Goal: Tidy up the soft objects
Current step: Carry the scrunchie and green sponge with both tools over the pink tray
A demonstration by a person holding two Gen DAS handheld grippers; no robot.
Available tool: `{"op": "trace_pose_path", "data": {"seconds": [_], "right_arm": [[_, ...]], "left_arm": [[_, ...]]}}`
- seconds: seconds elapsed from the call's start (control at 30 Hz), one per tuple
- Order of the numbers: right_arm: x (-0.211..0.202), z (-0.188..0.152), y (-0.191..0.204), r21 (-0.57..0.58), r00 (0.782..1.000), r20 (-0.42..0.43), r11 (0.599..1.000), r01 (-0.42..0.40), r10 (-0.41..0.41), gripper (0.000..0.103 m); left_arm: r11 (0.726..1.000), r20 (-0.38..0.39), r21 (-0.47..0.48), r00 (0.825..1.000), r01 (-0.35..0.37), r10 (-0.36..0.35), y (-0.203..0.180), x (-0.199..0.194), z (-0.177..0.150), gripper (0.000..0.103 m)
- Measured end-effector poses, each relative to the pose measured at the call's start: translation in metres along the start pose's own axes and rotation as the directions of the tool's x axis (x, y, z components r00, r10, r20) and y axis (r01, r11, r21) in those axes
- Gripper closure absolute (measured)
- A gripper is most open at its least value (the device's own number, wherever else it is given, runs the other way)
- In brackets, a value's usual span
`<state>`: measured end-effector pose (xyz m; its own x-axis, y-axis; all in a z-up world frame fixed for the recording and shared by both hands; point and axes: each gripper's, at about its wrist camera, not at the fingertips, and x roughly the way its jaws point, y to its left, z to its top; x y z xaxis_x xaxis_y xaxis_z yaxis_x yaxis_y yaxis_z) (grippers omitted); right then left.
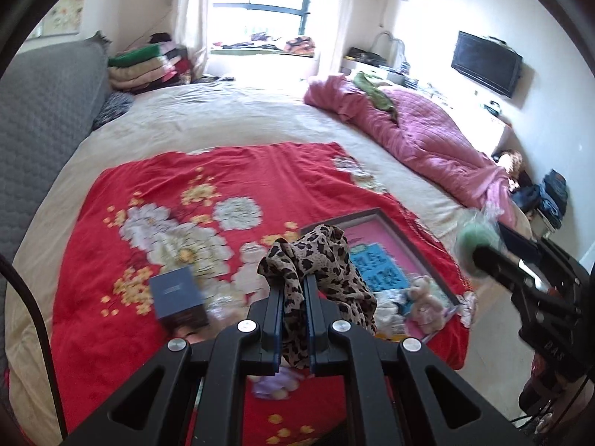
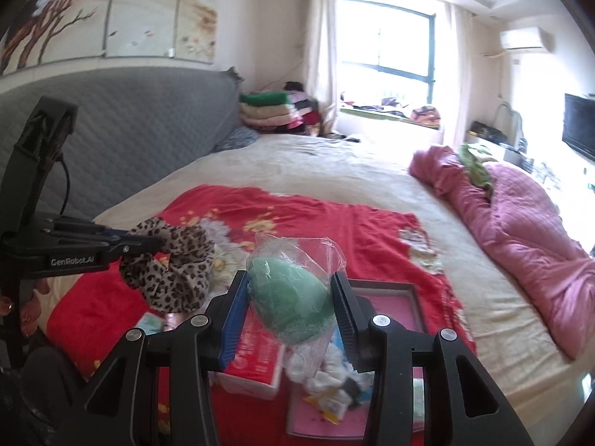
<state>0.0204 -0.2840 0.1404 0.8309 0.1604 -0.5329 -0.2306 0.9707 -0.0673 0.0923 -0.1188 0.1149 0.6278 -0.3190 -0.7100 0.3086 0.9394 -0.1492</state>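
With the left gripper (image 1: 293, 290) pinching a leopard scarf (image 1: 319, 260) and the right gripper (image 2: 290, 297) squeezing a bagged green sponge (image 2: 293, 297), the slick bag is risking slipping free.

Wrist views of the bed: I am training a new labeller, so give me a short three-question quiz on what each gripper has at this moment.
1. True or false: the left gripper is shut on the leopard-print cloth.
2. What sits between the jaws of the right gripper? A) a grey box B) a green egg-shaped sponge in clear plastic C) a plush bear
3. Fill in: both held things hang above the ____ floral blanket.

Key
1. True; the cloth is pinched between nearly closed jaws.
2. B; the green sponge is gripped at its sides. The grey box and plush bear lie on the bed.
3. Red.
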Motion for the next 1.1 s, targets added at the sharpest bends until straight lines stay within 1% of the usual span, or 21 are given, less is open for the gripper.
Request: {"op": "trace_pose_path", "data": {"seconds": [0.13,0.27,0.4,0.5,0.6,0.8,0.97,1.1], "right_arm": [[-0.014,-0.006,-0.036,0.049,0.998,0.011,0.997,0.055,-0.056,0.057],[-0.019,-0.015,-0.065,0.090,0.996,0.004,0.992,0.094,-0.094,0.057],[-0.018,-0.027,-0.085,0.115,0.993,-0.019,0.987,0.115,-0.113,0.057],[-0.014,-0.038,-0.101,0.139,0.992,-0.035,0.982,0.125,-0.122,0.057],[-0.010,-0.049,-0.115,0.164,0.990,-0.051,0.977,0.138,-0.132,0.057],[0.007,-0.066,-0.139,0.193,0.983,-0.096,0.966,0.170,-0.153,0.057],[0.023,-0.081,-0.151,0.213,0.980,-0.136,0.961,0.175,-0.148,0.057],[0.039,-0.092,-0.151,0.213,0.979,-0.167,0.965,0.153,-0.118,0.057]], "left_arm": [[0.999,-0.018,0.040,0.999,0.034,-0.033,-0.032,0.015,0.003,0.093],[0.995,-0.047,0.079,0.997,0.062,-0.058,-0.061,0.033,0.000,0.093],[0.991,-0.091,0.105,0.993,0.087,-0.078,-0.085,0.056,-0.006,0.093],[0.988,-0.124,0.127,0.990,0.089,-0.073,-0.100,0.074,-0.012,0.093],[0.986,-0.150,0.150,0.987,0.077,-0.055,-0.111,0.090,-0.017,0.093],[0.985,-0.212,0.159,0.977,0.068,-0.033,-0.116,0.124,-0.030,0.093],[0.985,-0.257,0.165,0.966,0.057,-0.013,-0.119,0.151,-0.042,0.093],[0.985,-0.285,0.164,0.959,0.056,-0.007,-0.120,0.168,-0.047,0.093]]}}
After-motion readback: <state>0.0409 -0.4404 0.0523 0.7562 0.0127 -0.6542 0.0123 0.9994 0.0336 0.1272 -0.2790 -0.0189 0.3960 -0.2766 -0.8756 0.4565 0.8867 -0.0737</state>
